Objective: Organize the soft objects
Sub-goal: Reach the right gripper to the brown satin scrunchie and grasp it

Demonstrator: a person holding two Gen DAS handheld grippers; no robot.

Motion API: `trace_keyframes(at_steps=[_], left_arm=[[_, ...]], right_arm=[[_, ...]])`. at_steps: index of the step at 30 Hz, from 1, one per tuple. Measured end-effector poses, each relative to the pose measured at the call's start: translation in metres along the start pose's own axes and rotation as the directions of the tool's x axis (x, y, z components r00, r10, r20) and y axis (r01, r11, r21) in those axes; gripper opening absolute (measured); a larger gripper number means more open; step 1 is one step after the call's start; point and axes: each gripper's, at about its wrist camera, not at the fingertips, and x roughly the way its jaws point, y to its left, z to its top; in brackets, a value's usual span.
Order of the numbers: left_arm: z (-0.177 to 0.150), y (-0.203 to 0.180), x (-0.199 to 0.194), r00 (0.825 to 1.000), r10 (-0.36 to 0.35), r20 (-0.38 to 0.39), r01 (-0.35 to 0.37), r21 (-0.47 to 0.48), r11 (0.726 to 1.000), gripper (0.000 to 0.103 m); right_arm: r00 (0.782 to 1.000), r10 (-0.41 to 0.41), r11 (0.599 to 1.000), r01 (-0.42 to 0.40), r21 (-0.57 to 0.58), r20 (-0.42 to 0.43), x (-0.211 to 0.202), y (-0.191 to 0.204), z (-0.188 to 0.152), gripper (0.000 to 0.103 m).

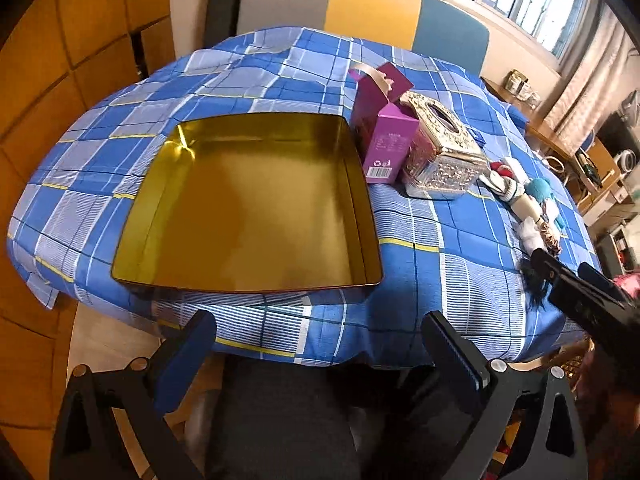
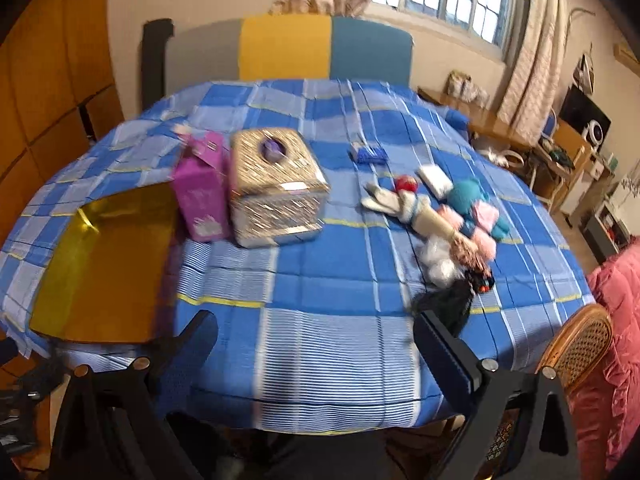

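With both the left gripper (image 1: 320,344) and right gripper (image 2: 316,344) spread wide and empty, I'd take the black furry toy (image 2: 444,300) (nearest of the heap) first, squeezing gently, then carry it to the empty gold metal tin (image 1: 248,204).

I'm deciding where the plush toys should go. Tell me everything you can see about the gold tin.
The gold tin is a wide, shallow, square tray with rounded corners, shiny gold metal inside, no lid on it and nothing in it. It lies flat on the blue checked tablecloth at the table's near left edge, with the purple carton close by its far right corner.
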Motion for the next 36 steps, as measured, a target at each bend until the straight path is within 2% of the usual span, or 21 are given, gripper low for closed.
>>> trace_keyframes(at_steps=[5, 10, 13, 15, 17, 19, 21, 25, 29, 32, 36], left_arm=[[0.000, -0.009, 0.006, 0.999, 0.029, 0.024, -0.031, 0.063, 0.998, 0.103], [0.006, -0.020, 0.013, 1.000, -0.009, 0.017, 0.007, 0.096, 0.995, 0.103], [0.008, -0.031, 0.020, 0.999, -0.032, -0.010, 0.033, 0.111, 0.993, 0.103], [0.009, -0.042, 0.024, 0.999, -0.027, -0.024, 0.030, 0.150, 0.988, 0.103], [0.008, -0.056, 0.027, 1.000, 0.008, -0.006, -0.007, 0.212, 0.977, 0.103], [0.006, -0.070, 0.028, 1.000, 0.020, 0.011, -0.022, 0.261, 0.965, 0.103], [0.007, -0.082, 0.032, 1.000, 0.006, 0.003, -0.007, 0.294, 0.956, 0.103], [0.008, -0.095, 0.041, 0.999, -0.019, -0.038, 0.030, 0.312, 0.950, 0.103], [0.010, -0.105, 0.048, 0.999, -0.016, -0.046, 0.030, 0.323, 0.946, 0.103], [0.013, -0.109, 0.054, 0.997, -0.041, -0.072, 0.062, 0.306, 0.950, 0.103], [0.015, -0.119, 0.066, 0.990, -0.057, -0.128, 0.093, 0.299, 0.950, 0.103]], right_arm=[[0.995, -0.046, 0.995, 0.054, 0.090, -0.085, 0.041, -0.049, -0.002, 0.093], [0.982, -0.136, 0.964, 0.161, 0.212, -0.129, 0.076, -0.116, 0.003, 0.091], [0.978, -0.146, 0.934, 0.186, 0.305, -0.148, 0.093, -0.156, 0.008, 0.088], [0.980, -0.122, 0.919, 0.171, 0.355, -0.155, 0.101, -0.175, 0.011, 0.086], [0.987, -0.084, 0.906, 0.131, 0.402, -0.134, 0.109, -0.196, 0.018, 0.082], [0.992, -0.060, 0.909, 0.102, 0.405, -0.114, 0.116, -0.208, 0.025, 0.081], [0.993, -0.046, 0.919, 0.086, 0.385, -0.112, 0.127, -0.216, 0.033, 0.078], [0.988, 0.009, 0.931, 0.048, 0.361, -0.155, 0.154, -0.225, 0.043, 0.068], [0.979, 0.040, 0.934, 0.033, 0.356, -0.198, 0.176, -0.229, 0.043, 0.067], [0.976, 0.078, 0.932, 0.001, 0.362, -0.204, 0.186, -0.230, 0.040, 0.063], [0.977, 0.097, 0.931, -0.021, 0.363, -0.192, 0.188, -0.230, 0.039, 0.046]])
